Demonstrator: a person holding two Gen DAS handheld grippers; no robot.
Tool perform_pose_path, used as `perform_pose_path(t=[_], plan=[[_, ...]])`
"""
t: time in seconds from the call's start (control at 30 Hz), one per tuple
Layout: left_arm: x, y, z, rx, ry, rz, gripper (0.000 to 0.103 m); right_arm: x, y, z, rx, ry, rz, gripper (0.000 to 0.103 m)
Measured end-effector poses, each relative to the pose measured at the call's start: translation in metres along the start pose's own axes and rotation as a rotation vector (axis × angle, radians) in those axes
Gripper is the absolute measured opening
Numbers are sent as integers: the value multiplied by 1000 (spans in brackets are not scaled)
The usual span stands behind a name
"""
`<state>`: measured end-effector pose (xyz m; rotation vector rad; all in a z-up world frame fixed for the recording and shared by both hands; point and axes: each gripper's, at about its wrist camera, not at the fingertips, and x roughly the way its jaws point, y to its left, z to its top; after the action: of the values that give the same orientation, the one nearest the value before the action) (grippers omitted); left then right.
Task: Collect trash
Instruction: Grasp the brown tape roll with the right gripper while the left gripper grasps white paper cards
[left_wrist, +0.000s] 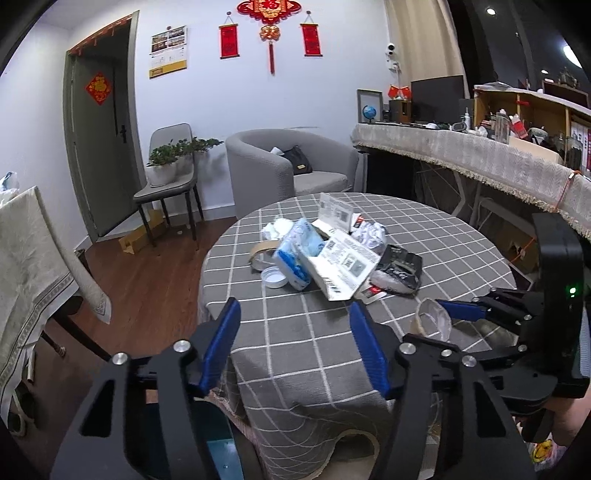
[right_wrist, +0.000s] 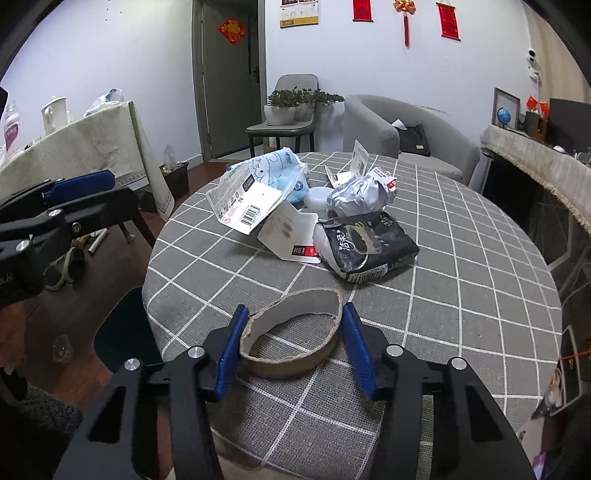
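A pile of trash lies on the round table with a grey checked cloth (left_wrist: 317, 332): a blue-and-white tissue pack (left_wrist: 295, 251), a white carton with barcodes (left_wrist: 343, 266), a black wrapper (left_wrist: 400, 269), a white lid (left_wrist: 274, 277) and another cardboard ring (left_wrist: 260, 253). My right gripper (right_wrist: 291, 332) is shut on a squashed cardboard tape ring (right_wrist: 291, 354), held just above the near part of the table; it also shows in the left wrist view (left_wrist: 430, 321). My left gripper (left_wrist: 295, 332) is open and empty over the table's near edge.
A grey armchair (left_wrist: 280, 166) with a black bag stands behind the table. A chair with potted plants (left_wrist: 170, 173) is by the door. A cloth-covered counter (left_wrist: 480, 155) runs along the right. A cloth-covered table (right_wrist: 74, 147) stands at the left.
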<state>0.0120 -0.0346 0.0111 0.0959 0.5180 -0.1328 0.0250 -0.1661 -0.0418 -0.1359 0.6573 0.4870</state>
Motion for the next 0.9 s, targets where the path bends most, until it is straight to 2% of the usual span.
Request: perform_pose_path(t=[0.2,0.37,0.5,0.8,0.9], plan=[[4,-15,4,17,-7,-22,60,-1,-8,3,35,3,16,50],[10,-33,8,57,-6,-29,56,-16,-20,9,59,-38,6,50],[19,-46,12,83,-6,-34,49,-25,-38,14,90,-62,-7,50],[52,-76,13,176,26,-13,36,-28,-80,25,160,-90,3,50],[64,-81,13,213,36,12,36,-27,-92,33,178,-101,2,50]])
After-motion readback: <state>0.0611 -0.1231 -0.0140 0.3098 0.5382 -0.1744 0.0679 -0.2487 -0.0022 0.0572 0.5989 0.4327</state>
